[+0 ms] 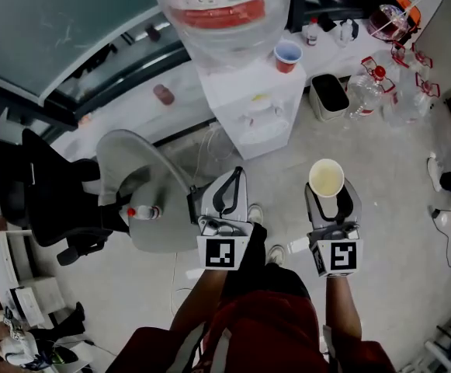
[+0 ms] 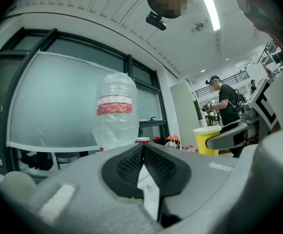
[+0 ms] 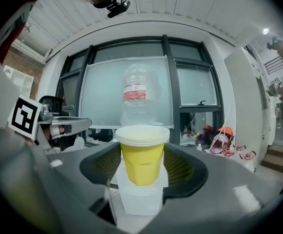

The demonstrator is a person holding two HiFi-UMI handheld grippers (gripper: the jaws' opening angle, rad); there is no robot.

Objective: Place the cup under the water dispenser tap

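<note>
A yellow paper cup (image 1: 326, 179) stands upright between the jaws of my right gripper (image 1: 331, 202), which is shut on it; in the right gripper view the cup (image 3: 142, 152) fills the middle. The white water dispenser (image 1: 250, 103) stands a short way ahead, its taps (image 1: 260, 119) facing me and a big clear bottle (image 1: 217, 6) on top. The bottle (image 3: 139, 94) rises straight beyond the cup. My left gripper (image 1: 227, 195) hangs beside the right one, shut with nothing in it, its pads (image 2: 131, 165) meeting at the tips.
A red cup (image 1: 288, 55) sits on the dispenser's top. A grey chair (image 1: 136, 158) carrying a small bottle (image 1: 143, 212) and a black office chair (image 1: 46, 200) stand left. A black bin (image 1: 330, 95) and several empty water jugs (image 1: 388, 92) lie right. A person (image 2: 226, 101) stands far off.
</note>
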